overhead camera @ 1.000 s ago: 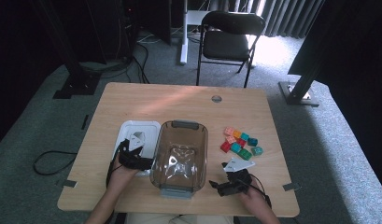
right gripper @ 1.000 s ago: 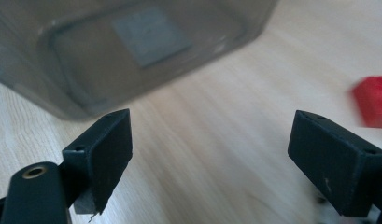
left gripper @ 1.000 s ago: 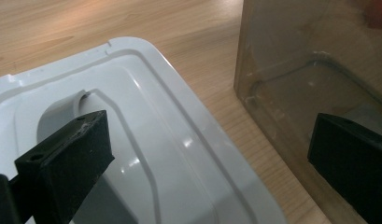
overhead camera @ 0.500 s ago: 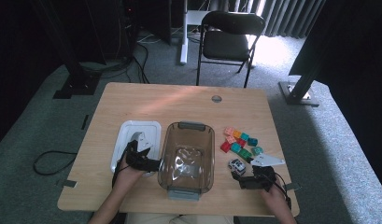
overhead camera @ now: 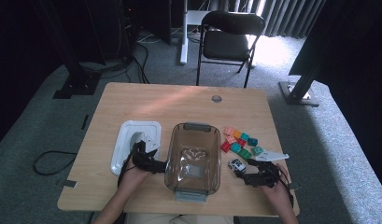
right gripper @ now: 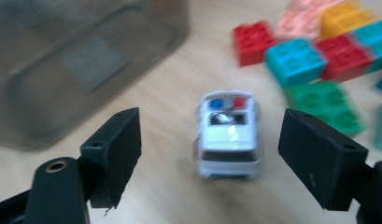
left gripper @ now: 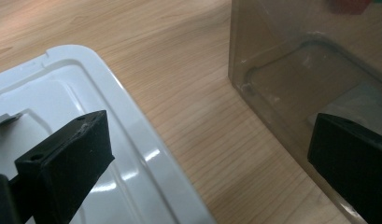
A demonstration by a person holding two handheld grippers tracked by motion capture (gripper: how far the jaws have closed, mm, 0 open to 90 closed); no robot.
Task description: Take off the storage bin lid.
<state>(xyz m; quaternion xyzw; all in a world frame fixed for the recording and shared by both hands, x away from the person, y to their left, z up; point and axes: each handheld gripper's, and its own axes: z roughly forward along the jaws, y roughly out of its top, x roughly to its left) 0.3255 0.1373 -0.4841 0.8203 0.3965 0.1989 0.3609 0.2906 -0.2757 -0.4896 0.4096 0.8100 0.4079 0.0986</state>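
Toy car [right gripper: 229, 134] sits on the desk [overhead camera: 146, 100] between the clear tub [overhead camera: 193, 158] and the heap of bricks [overhead camera: 240, 142], nose pointing away from the right tool [right gripper: 209, 156]. That tool is lined up on it with one jaw on each side of the body and a gap left on both flanks; the jaws have just been closing in on the car but do not touch it yet, so nothing is gripped. To do this pick well, I would keep the tool centred on the car's length so both pads meet the doors together, and hold it low enough to catch the body rather than the roof. Closing unevenly would likely roll the car forward on its wheels, toward the red brick [right gripper: 254, 42] just ahead. The left tool [left gripper: 209, 154] stands open, one jaw over the white lid [left gripper: 62, 135], the other against the tub's near wall, holding nothing; it is well placed to steady the tub for the drop.
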